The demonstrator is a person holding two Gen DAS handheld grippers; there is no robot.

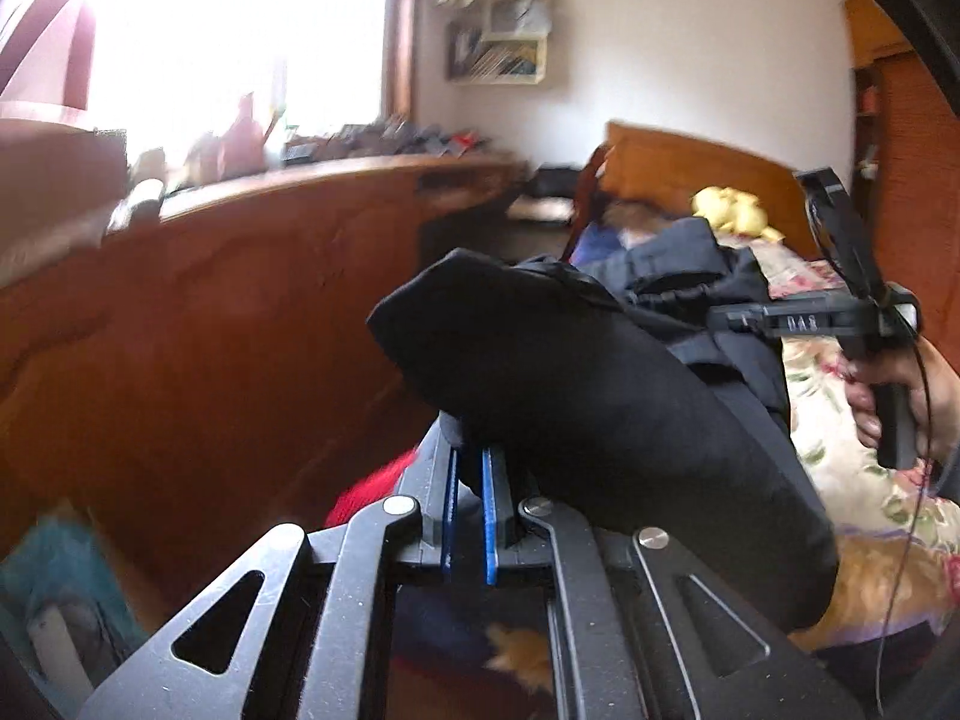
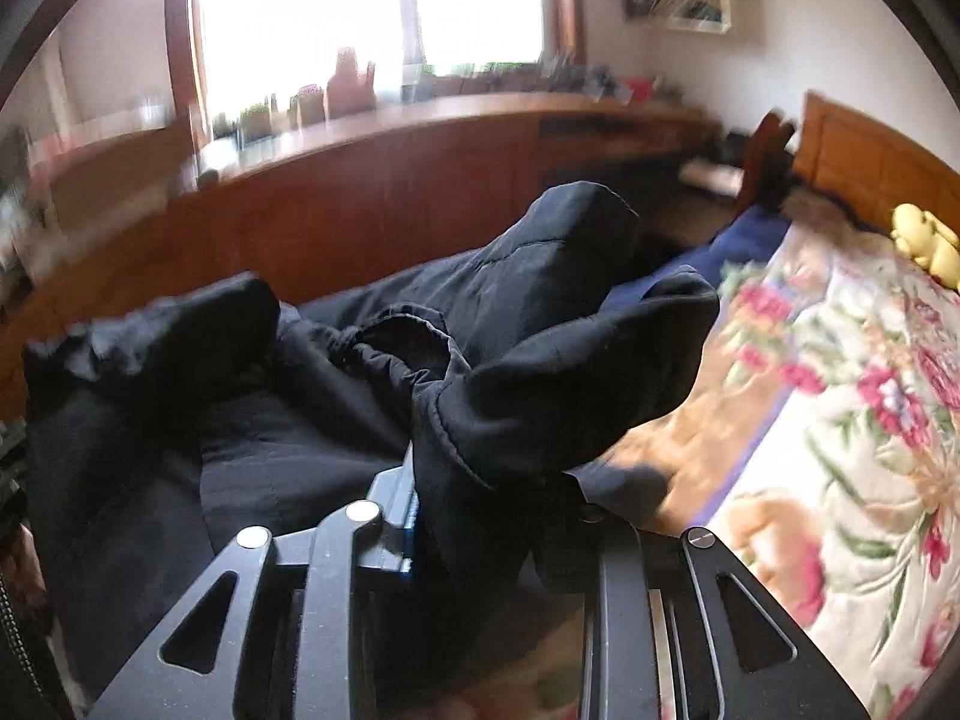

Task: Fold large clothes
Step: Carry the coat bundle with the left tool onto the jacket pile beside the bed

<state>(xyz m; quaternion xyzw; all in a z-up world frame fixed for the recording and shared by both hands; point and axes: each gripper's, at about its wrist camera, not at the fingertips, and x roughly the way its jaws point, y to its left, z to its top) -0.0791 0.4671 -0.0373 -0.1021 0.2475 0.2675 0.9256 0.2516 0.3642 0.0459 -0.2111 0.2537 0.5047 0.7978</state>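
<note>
A large black padded garment (image 1: 588, 396) hangs between both grippers above the bed. My left gripper (image 1: 471, 462) is shut on a fold of it, blue pads pinching the fabric, which drapes off to the right. The right gripper body (image 1: 840, 312) shows at the right of the left wrist view, held by a hand; its fingers are hidden there. In the right wrist view my right gripper (image 2: 480, 480) is shut on the black garment (image 2: 360, 360), which covers the fingertips. The rest of the garment bunches to the left and ahead.
A bed with a floral bedspread (image 2: 840, 420) lies to the right, with a yellow soft toy (image 2: 924, 240) near the wooden headboard (image 1: 690, 174). A long wooden cabinet (image 1: 210, 312) with clutter runs under the bright window (image 2: 360, 6). A red item (image 1: 372, 480) lies below the left gripper.
</note>
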